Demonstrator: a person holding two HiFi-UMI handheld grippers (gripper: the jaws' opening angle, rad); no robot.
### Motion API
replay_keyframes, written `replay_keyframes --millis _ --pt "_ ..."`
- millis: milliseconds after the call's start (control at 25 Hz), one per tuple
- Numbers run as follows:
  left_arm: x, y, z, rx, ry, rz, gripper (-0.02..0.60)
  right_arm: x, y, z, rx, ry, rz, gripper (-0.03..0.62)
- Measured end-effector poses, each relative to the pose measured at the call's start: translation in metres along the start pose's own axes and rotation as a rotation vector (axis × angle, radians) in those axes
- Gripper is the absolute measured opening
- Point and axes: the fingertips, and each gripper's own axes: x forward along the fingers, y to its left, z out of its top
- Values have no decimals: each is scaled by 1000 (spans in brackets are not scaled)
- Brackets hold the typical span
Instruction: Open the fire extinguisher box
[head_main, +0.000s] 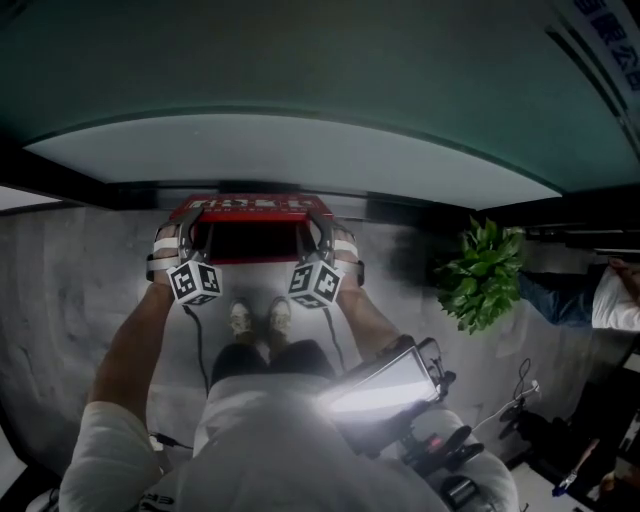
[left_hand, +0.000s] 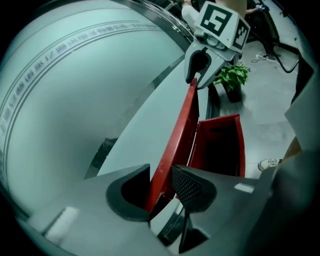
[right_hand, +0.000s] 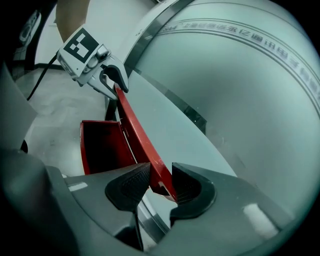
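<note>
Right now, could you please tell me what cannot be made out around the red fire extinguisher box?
- Inside of the red metal box: too dark in every view to show its contents.
- White lettering on the raised red lid: too small and blurred in the head view.
- Lid's gripped corners: partly covered by the left gripper and right gripper in their own views.
- A person at the head view's right edge: cut off by the frame.

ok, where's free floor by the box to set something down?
Bare floor left of the box, out to the frame's edge. A narrower strip between box and plant. Crowded: in front of the box, shoes, with left gripper and right gripper clamped on the lid; lower right, cables and gear.
</note>
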Motion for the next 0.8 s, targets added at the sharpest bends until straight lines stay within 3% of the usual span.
replay_keyframes --millis 280,800 --pt "12 19 8 -23 26 24 127 12 -20 7 -46 -8 -11 138" --pt "46 53 14 -38 -36 16 121 43 -47 23 -100 43 -105 91"
